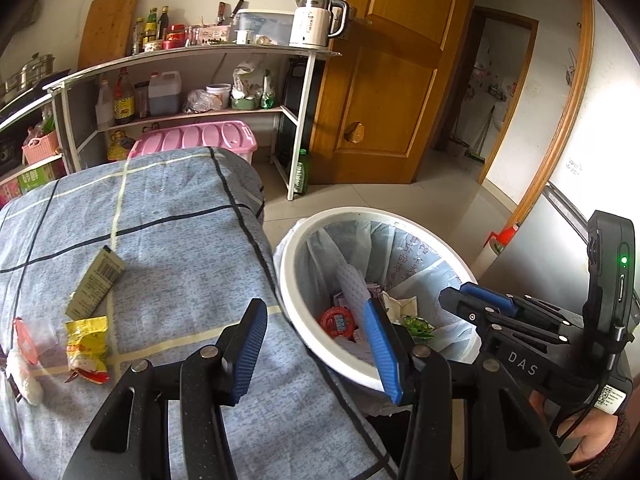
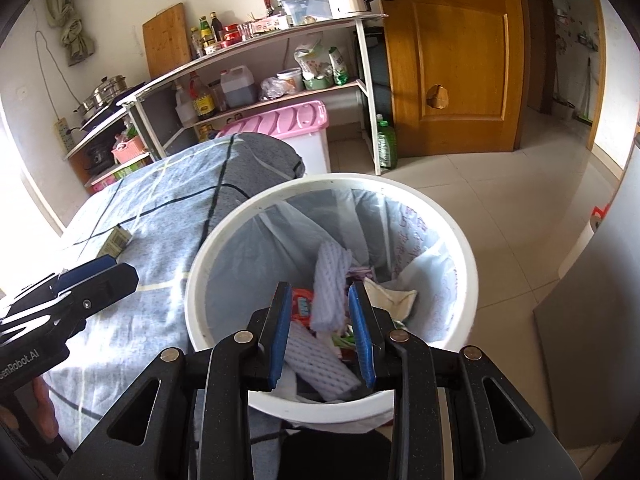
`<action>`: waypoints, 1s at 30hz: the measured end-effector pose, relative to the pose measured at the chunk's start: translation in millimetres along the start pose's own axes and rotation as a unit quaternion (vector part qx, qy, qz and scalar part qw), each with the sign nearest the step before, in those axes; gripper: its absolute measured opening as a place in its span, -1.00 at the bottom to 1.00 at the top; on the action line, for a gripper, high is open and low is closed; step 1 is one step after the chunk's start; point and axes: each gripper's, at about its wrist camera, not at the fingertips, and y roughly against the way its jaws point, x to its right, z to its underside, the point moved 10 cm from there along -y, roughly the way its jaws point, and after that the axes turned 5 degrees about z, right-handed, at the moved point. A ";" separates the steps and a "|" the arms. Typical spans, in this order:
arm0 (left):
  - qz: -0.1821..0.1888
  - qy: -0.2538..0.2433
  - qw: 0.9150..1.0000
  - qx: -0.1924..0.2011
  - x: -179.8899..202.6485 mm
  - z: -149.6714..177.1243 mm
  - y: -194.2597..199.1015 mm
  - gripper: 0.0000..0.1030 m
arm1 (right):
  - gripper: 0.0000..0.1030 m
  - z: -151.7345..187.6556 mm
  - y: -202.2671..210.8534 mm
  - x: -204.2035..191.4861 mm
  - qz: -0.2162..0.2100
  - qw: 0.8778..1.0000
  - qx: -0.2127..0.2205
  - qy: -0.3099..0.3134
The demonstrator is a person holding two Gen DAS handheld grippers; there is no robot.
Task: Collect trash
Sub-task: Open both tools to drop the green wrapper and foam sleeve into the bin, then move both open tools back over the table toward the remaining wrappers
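A white bin (image 1: 292, 304) with a plastic liner stands on the floor beside the blue checked blanket (image 1: 160, 208). Inside lie foam net sleeves (image 2: 330, 292), a red wrapper (image 1: 336, 320) and crumpled paper (image 2: 390, 292). On the blanket rest a grey-green packet (image 1: 96, 280), a yellow wrapper (image 1: 88, 344) and a red-and-clear wrapper (image 1: 32, 336). My left gripper (image 1: 316, 332) is open and empty, spanning the blanket edge and the bin's rim. My right gripper (image 2: 320, 320) hovers over the bin (image 2: 196, 280), jaws apart with nothing between them.
A white shelf unit (image 1: 200, 60) with bottles and a kettle (image 1: 316, 20) stands behind the blanket, a pink-lidded box (image 1: 200, 136) under it. A wooden door (image 1: 388, 80) stands open at the back. A green bottle (image 1: 302, 172) is on the tiled floor.
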 end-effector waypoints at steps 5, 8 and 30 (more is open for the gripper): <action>-0.020 0.015 1.000 0.017 -21.2 1.4 18.7 -0.03 | -0.41 1.4 -0.2 -24.9 -0.021 1.000 0.004 0.012; -0.035 0.027 0.999 0.025 -39.0 3.6 31.4 -0.03 | -0.41 1.2 -0.4 -40.5 -0.035 0.999 0.006 0.017; -0.175 0.160 0.970 0.052 -205.5 64.1 119.0 -0.02 | -0.29 12.5 -20.6 -172.3 -0.122 0.988 -0.012 0.099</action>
